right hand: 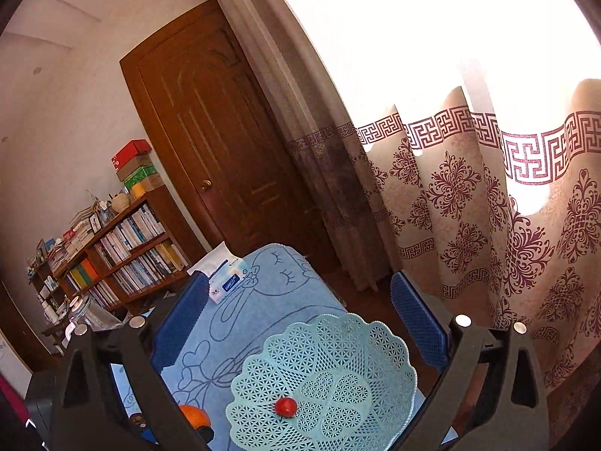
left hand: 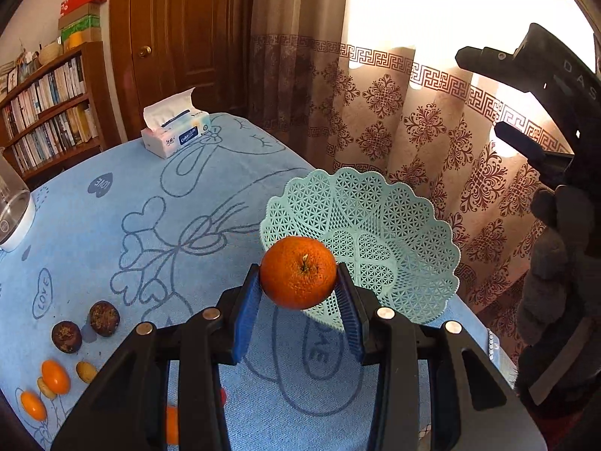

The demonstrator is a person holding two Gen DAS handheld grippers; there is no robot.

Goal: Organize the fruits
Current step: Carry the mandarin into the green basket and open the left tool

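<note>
My left gripper point(left hand: 298, 282) is shut on an orange point(left hand: 298, 271) and holds it in the air just in front of the near rim of the mint-green lattice basket point(left hand: 379, 225). In the right wrist view the same basket point(right hand: 338, 357) holds one small red tomato point(right hand: 285, 407), and the orange point(right hand: 193, 415) shows at its left edge. My right gripper point(right hand: 298, 314) is open and empty, raised above the basket; it also shows in the left wrist view point(left hand: 526, 105) at the upper right. Loose fruits lie on the blue cloth at the left: two dark round ones point(left hand: 84, 327) and small orange ones point(left hand: 55, 376).
A tissue pack point(left hand: 174, 129) lies at the far end of the blue-clothed table point(left hand: 150, 188). A glass jar point(left hand: 13, 203) stands at the left edge. A bookshelf point(left hand: 49, 105), a wooden door and patterned curtains stand behind. The table's right edge runs just past the basket.
</note>
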